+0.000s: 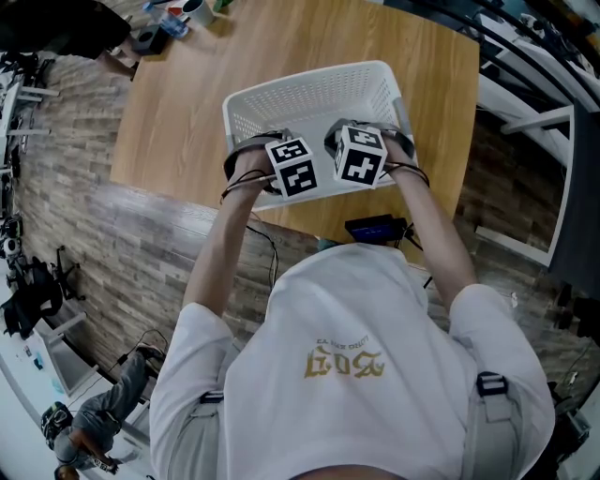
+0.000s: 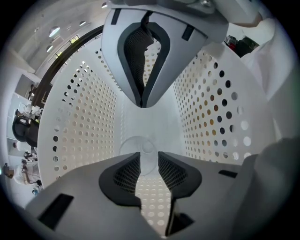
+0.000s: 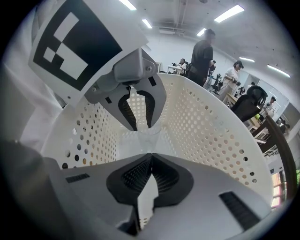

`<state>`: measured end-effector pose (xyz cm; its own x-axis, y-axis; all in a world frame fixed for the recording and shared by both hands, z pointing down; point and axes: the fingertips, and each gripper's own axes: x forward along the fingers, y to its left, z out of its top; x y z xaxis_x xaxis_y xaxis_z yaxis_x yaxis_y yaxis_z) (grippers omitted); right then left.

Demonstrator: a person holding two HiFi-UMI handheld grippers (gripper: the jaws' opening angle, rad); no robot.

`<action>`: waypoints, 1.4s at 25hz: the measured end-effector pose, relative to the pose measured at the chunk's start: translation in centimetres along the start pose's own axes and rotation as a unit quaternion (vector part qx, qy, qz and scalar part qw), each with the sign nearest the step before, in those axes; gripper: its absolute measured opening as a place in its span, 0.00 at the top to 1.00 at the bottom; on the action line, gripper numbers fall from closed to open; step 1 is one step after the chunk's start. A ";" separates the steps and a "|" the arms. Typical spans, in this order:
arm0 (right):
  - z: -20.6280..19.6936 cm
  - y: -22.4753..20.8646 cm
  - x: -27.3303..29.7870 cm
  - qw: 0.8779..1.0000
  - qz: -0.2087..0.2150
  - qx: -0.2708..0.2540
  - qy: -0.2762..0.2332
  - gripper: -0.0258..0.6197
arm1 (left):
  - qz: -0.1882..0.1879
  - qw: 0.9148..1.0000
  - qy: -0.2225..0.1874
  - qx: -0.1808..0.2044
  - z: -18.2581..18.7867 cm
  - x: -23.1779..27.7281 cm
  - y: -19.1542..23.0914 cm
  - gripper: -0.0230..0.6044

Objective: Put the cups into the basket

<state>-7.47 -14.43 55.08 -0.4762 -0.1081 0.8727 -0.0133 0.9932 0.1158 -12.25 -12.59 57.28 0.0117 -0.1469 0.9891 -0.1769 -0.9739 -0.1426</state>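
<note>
A white perforated basket [image 1: 309, 77] stands on the wooden table [image 1: 197, 103]. Both grippers reach down into its near side, side by side. My left gripper [image 2: 148, 157] points straight down with its jaws apart. A clear plastic cup [image 2: 140, 143] stands upright on the basket floor just below and between the pads, which do not press on it. The right gripper view shows the same cup [image 3: 149, 133] under the left gripper [image 3: 138, 108]. My right gripper [image 3: 151, 158] is shut with nothing between its pads, and hangs close beside the left one [image 1: 361, 155].
The basket's walls [image 2: 89, 126] close in on both grippers. Small items lie at the table's far left corner [image 1: 178, 17], and a dark device [image 1: 375, 228] sits at its near edge. People [image 3: 202, 56] and an office chair [image 3: 248, 103] are in the room beyond.
</note>
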 end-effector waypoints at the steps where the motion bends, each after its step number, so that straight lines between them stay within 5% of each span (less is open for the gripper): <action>1: 0.1 0.0 -0.1 1.000 0.000 0.001 -0.002 0.94 | 0.002 1.000 0.000 0.000 0.0 -0.1 0.1 0.78; 24: 1.1 -0.1 -2.6 0.999 -0.018 0.026 -0.036 0.94 | 0.036 0.998 -0.036 -0.032 0.0 -3.2 0.7 0.78; 35: 1.2 -0.4 -4.3 0.998 -0.039 0.035 -0.047 0.94 | 0.070 0.988 -0.101 -0.094 -0.1 -5.9 1.5 0.78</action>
<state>-6.48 -14.28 50.76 -0.5513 -0.1836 0.8139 -0.1137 0.9829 0.1447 -12.65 -13.21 51.26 0.1660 -0.3284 0.9298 -0.3693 -0.8950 -0.2502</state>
